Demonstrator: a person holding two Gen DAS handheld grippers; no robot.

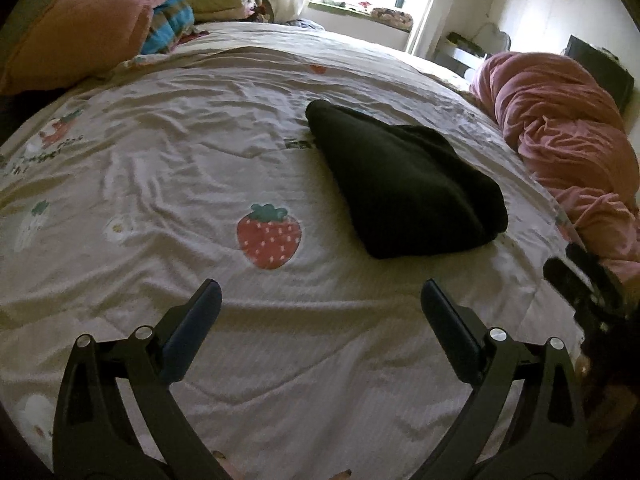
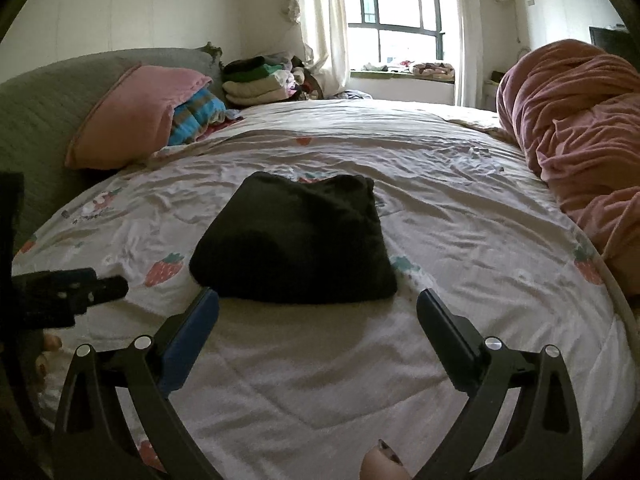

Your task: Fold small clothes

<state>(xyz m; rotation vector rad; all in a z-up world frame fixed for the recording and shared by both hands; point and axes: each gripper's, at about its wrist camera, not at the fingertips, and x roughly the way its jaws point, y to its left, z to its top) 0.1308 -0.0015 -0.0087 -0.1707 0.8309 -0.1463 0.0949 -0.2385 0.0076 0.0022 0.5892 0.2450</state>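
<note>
Both pairs of jaws stand spread wide with nothing between them; the left gripper [image 1: 320, 300] hangs over bare bedding, its blue-padded fingers [image 1: 196, 320] clear of any cloth, and the right gripper [image 2: 318, 308] sits just short of the near edge of the black garment [image 2: 294, 240], its fingers [image 2: 440, 320] not touching it; that garment lies folded into a compact bundle on the strawberry-print sheet [image 2: 460, 220], near the middle of the bed; from the left wrist camera the same garment [image 1: 400, 184] lies ahead and to the right, beside a printed strawberry [image 1: 268, 236], and the right gripper shows as a dark shape at the far right edge [image 1: 584, 284]; from the right wrist camera the left gripper appears at the left edge [image 2: 72, 288]; a pink pillow [image 2: 136, 116] leans at the head of the bed, with a stack of folded clothes [image 2: 256, 84] behind it; a crumpled pink blanket [image 2: 580, 132] is heaped along the right side; a window [image 2: 400, 8] lights the room.
</note>
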